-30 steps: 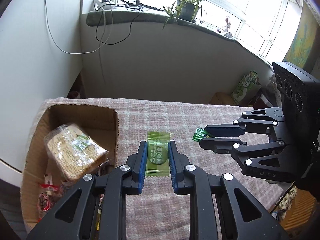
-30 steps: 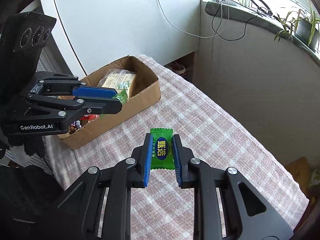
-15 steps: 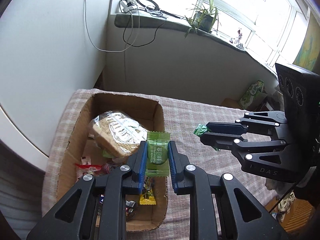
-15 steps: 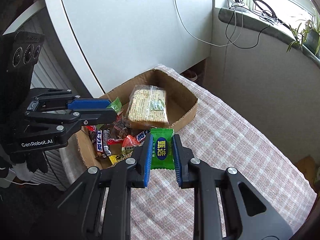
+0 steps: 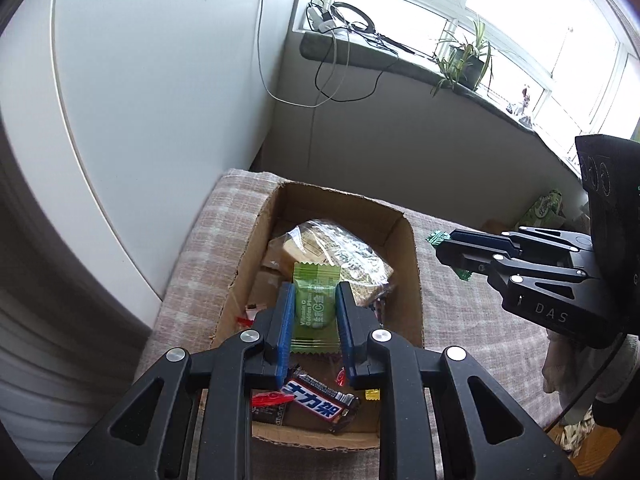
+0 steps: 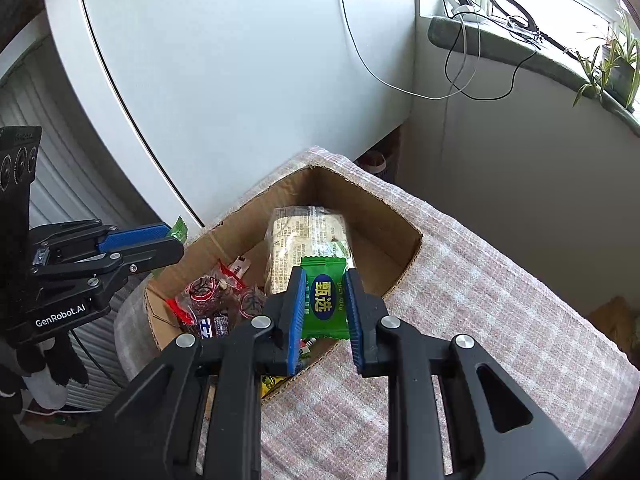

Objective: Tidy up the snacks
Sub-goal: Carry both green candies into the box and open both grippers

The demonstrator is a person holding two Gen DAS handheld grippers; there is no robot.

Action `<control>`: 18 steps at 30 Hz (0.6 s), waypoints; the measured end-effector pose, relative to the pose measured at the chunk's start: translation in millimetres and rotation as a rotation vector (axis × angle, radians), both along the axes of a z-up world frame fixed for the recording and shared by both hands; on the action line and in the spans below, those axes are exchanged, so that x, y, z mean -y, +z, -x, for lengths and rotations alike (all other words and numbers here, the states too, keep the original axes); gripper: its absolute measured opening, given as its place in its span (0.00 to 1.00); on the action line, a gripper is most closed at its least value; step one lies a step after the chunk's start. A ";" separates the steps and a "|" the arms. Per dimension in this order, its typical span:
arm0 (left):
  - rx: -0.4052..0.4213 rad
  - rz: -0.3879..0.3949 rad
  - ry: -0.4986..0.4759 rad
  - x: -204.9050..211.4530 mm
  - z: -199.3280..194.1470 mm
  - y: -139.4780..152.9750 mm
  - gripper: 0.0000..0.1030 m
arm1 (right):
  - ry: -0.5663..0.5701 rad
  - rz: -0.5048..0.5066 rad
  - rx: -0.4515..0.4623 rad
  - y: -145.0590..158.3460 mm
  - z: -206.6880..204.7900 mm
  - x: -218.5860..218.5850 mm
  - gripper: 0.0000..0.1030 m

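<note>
While both candies are gripped and neither has been let go, the task looks close to its last step. Nearest the left wrist camera, the left gripper [image 5: 316, 312] has its blue pads pressed on a pale green candy [image 5: 316, 306], jaws nearly closed around the wrapper, and it hangs above the near half of the cardboard box [image 5: 412, 264]. In the right wrist view the right gripper [image 6: 325, 304] pinches a bright green candy [image 6: 325, 300] the same way, over the box's near right edge. Below them the box already holds a chocolate bar [image 5: 316, 400] at the near end, small red-wrapped sweets [image 6: 202, 294] toward the left, and a clear bag of crackers [image 6: 308, 240] at the far end, so most sorting seems done. What is left, by my reading, is to open each gripper so its candy drops in. The checked tablecloth [image 6: 500, 304] to the right of the box shows no loose snacks in the part visible. Beyond stand a white wall and a windowsill [image 5: 400, 64] with a potted plant [image 5: 464, 64].
</note>
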State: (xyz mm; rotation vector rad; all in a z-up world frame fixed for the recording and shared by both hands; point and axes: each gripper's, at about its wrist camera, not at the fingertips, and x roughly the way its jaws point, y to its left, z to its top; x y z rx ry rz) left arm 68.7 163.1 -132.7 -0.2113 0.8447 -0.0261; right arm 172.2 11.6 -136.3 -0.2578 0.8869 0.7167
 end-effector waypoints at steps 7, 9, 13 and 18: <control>-0.013 -0.013 0.018 -8.2 -6.6 -4.7 0.19 | -0.029 0.041 -0.010 -12.0 -17.8 -15.2 0.20; -0.017 -0.019 0.011 -7.0 -7.9 -6.8 0.19 | -0.042 0.050 -0.022 -16.7 -23.9 -17.8 0.20; -0.029 -0.018 0.009 -4.6 -11.0 -11.6 0.19 | -0.062 0.058 -0.045 -25.6 -33.9 -20.2 0.20; -0.048 -0.014 0.009 -3.1 -12.9 -19.2 0.19 | -0.069 0.071 -0.067 -34.1 -38.3 -24.4 0.20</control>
